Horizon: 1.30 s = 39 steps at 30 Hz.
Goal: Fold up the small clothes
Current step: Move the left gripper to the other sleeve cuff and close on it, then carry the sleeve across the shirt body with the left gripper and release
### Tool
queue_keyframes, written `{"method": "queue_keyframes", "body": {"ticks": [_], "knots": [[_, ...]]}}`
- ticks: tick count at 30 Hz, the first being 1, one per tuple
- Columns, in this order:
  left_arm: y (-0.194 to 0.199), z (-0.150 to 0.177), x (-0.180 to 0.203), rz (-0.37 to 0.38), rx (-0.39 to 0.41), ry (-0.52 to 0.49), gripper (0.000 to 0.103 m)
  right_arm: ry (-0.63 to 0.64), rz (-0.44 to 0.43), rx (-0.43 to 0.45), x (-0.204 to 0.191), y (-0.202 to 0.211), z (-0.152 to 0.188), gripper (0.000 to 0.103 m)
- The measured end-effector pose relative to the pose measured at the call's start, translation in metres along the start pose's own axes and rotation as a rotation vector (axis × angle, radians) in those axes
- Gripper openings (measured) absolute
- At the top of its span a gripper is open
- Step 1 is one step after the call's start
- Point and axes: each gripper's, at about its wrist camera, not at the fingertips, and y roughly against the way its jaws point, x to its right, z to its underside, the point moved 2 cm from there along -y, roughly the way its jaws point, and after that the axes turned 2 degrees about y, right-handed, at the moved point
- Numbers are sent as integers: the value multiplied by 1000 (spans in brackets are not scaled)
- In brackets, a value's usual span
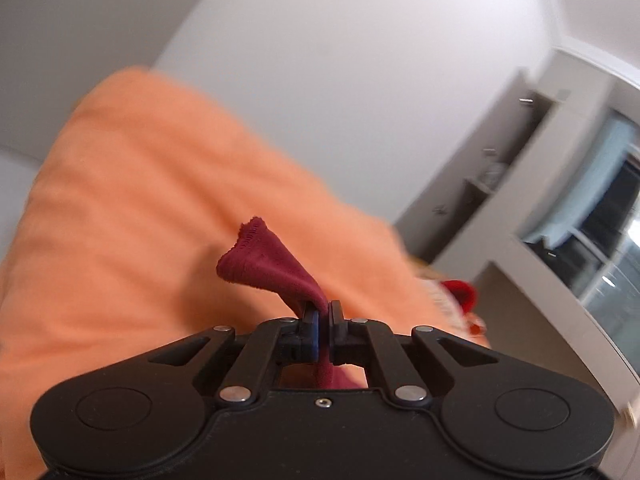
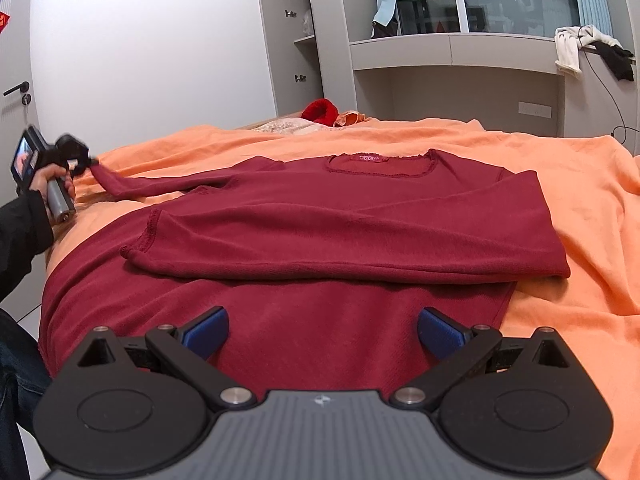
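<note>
A dark red long-sleeved top (image 2: 304, 232) lies flat on the orange blanket (image 2: 580, 216), neckline at the far side. Its right sleeve is folded across the body. Its left sleeve (image 2: 160, 182) stretches out to the left, where my left gripper (image 2: 86, 162) is shut on the cuff and holds it just off the bed. In the left wrist view the cuff (image 1: 264, 264) sticks out from the closed left gripper (image 1: 323, 320). My right gripper (image 2: 322, 330) is open and empty, low over the hem of the top.
The orange blanket also fills the left wrist view (image 1: 140, 220). A red plush item (image 2: 320, 111) and a pale pillow (image 2: 288, 125) lie at the bed's far end. A white wardrobe (image 2: 152, 40), shelves and a window ledge (image 2: 452, 46) with hanging clothes stand behind.
</note>
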Motion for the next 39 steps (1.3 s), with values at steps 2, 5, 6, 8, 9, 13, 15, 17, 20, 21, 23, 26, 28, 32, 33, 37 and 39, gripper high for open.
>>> {"method": "queue_keyframes", "body": {"ticks": [2,5,6,8,9,13,15,17,20,21,23,26,28,32,33,37,39], "knots": [[16,0,21,79,26,-55,3,1,6,5,-1,1,0,103],[43,5,59,231,43,-145,3,-2,29,34,-1,5,-2,103],[54,9,74,297,35,-176,3,-5,36,54,0,8,-3,103],[73,22,102,415,-7,-224,3,-14,44,86,1,12,-6,103],[84,31,118,469,-22,-265,3,-23,54,104,2,15,-7,103],[127,75,165,620,-48,-430,3,-62,94,157,9,24,-14,103],[146,101,183,687,-73,-494,4,-84,121,174,14,27,-15,103],[160,130,195,745,-105,-570,4,-106,145,179,19,28,-16,103],[175,177,202,808,-145,-704,4,-139,173,180,28,30,-14,103],[178,190,201,827,-163,-742,4,-149,178,179,30,30,-14,103],[180,213,193,854,-207,-807,4,-166,182,174,33,29,-13,103],[181,240,178,880,-264,-891,5,-168,187,171,34,28,-12,103],[186,245,161,903,-265,-942,5,-158,189,168,31,25,-12,103],[193,251,151,945,-314,-995,10,-146,192,158,28,22,-11,103],[194,252,149,964,-321,-1006,12,-145,193,156,28,21,-11,103],[206,258,145,1032,-328,-1091,20,-151,195,145,28,19,-9,103],[216,259,143,1063,-338,-1117,23,-155,196,139,29,18,-9,103]]}}
